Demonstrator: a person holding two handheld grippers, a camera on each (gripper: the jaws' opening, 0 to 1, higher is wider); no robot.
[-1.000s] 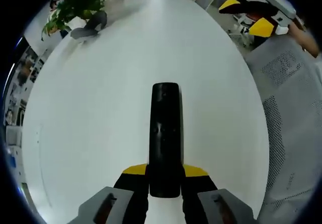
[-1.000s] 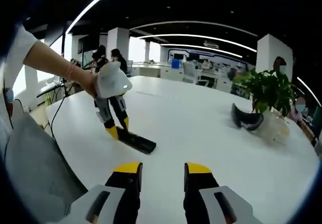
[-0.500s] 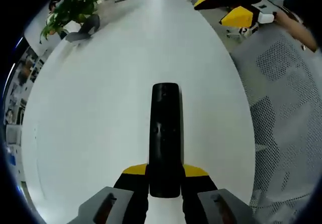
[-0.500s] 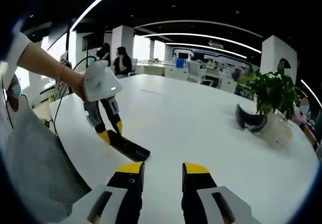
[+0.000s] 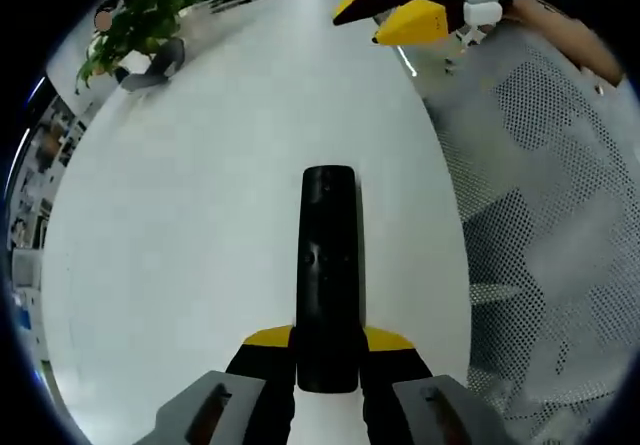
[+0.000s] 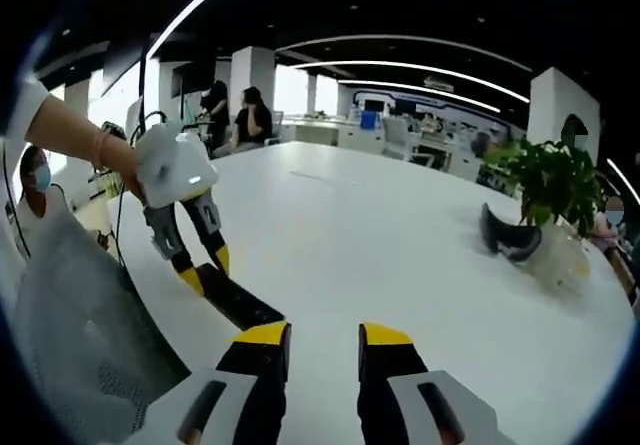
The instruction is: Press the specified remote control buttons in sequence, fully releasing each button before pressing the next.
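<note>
A long black remote control [image 5: 328, 275] sticks out forward over the white table [image 5: 180, 215], with my left gripper [image 5: 328, 350] shut on its near end. My right gripper [image 5: 392, 13] shows at the top of the left gripper view, above the table's far edge and well away from the remote. In the right gripper view, my right gripper [image 6: 323, 337] has its yellow-tipped jaws a little apart with nothing between them. There a hand holds the left gripper [image 6: 205, 270], and the remote [image 6: 236, 303] points toward my right jaws over the table [image 6: 380, 235].
A grey mesh chair [image 5: 540, 215] stands close along the table's edge, also seen as a chair back [image 6: 70, 335]. A potted plant [image 6: 550, 180] and a dark curved object [image 6: 510, 240] sit at the far side. People [image 6: 245, 120] sit at desks behind.
My right gripper has come nearer to the remote, sliding leftward along the top of the left gripper view. The left gripper keeps the same hold on the remote.
</note>
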